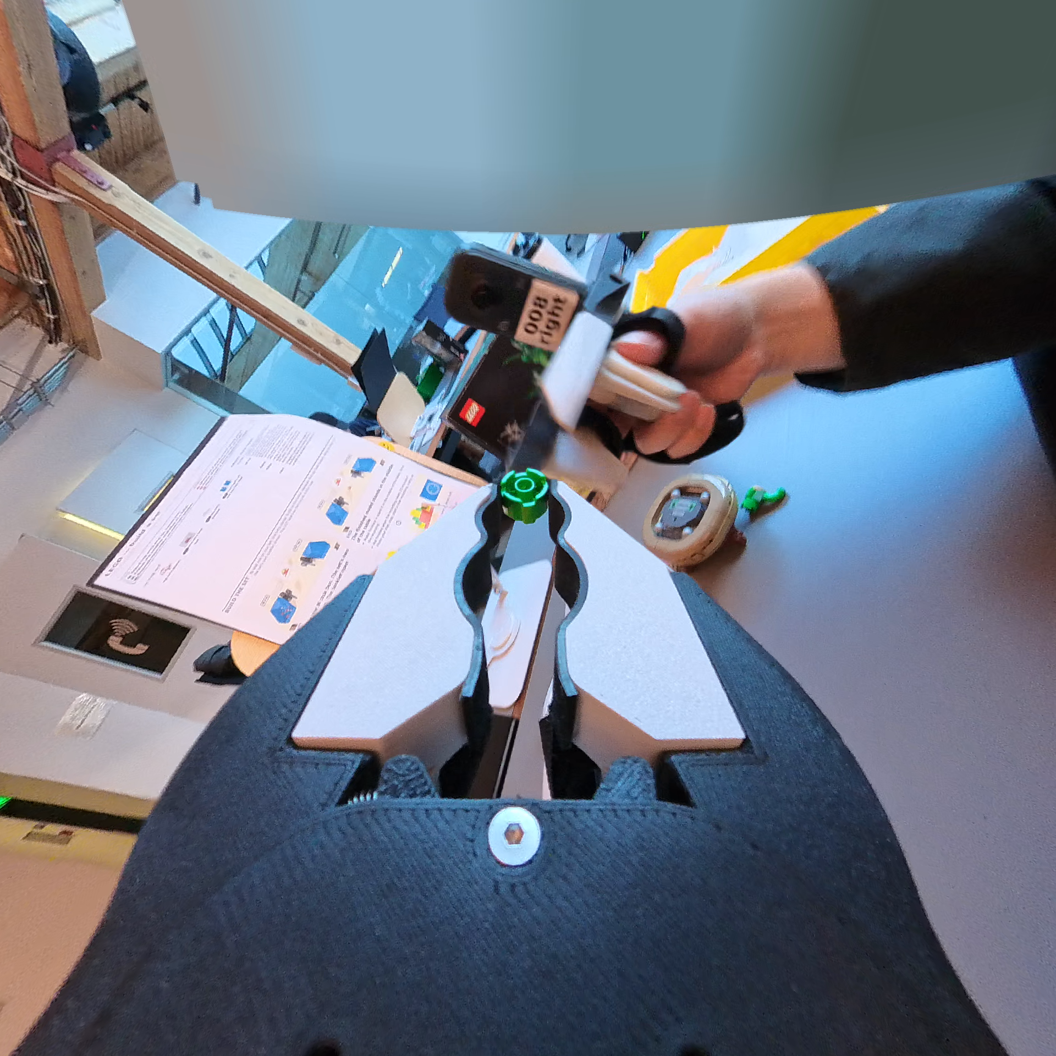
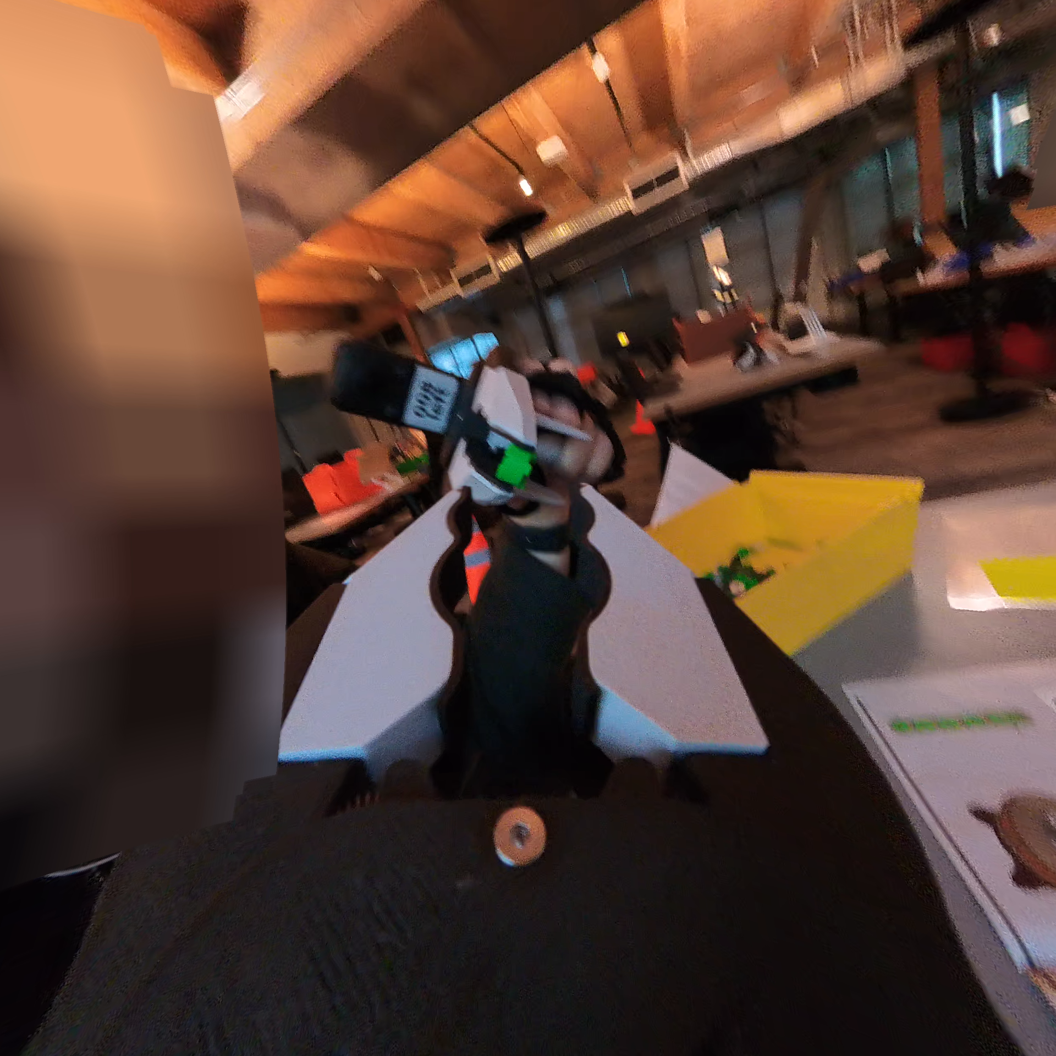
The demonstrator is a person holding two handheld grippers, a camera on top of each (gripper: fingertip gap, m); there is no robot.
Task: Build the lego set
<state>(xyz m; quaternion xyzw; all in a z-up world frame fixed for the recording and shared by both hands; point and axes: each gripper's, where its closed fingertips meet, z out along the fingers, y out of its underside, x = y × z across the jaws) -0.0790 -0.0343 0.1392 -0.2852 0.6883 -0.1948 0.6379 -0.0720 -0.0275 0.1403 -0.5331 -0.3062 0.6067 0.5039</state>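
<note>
In the left wrist view my left gripper (image 1: pixel 524 496) is shut on a small round green Lego piece (image 1: pixel 524 492), pinched at the fingertips and held up in the air. My right gripper (image 1: pixel 537 446) hangs just beyond it, held by a hand in a dark sleeve, its tips close to the green piece. In the blurred right wrist view my right gripper (image 2: pixel 523 503) is open and empty, and the left gripper (image 2: pixel 514 466) with the green piece (image 2: pixel 516 463) is right in front of it. A round tan Lego assembly (image 1: pixel 688 520) lies on the grey table.
A small green Lego part (image 1: pixel 763 497) lies beside the tan assembly. A printed instruction sheet (image 1: pixel 286 514) and a dark Lego box (image 1: pixel 497 400) are behind. A yellow bin (image 2: pixel 800 548) with green pieces and an instruction booklet (image 2: pixel 971 800) sit on the table to the right. Only a small space, under 4 cm, lies between the two pairs of fingers.
</note>
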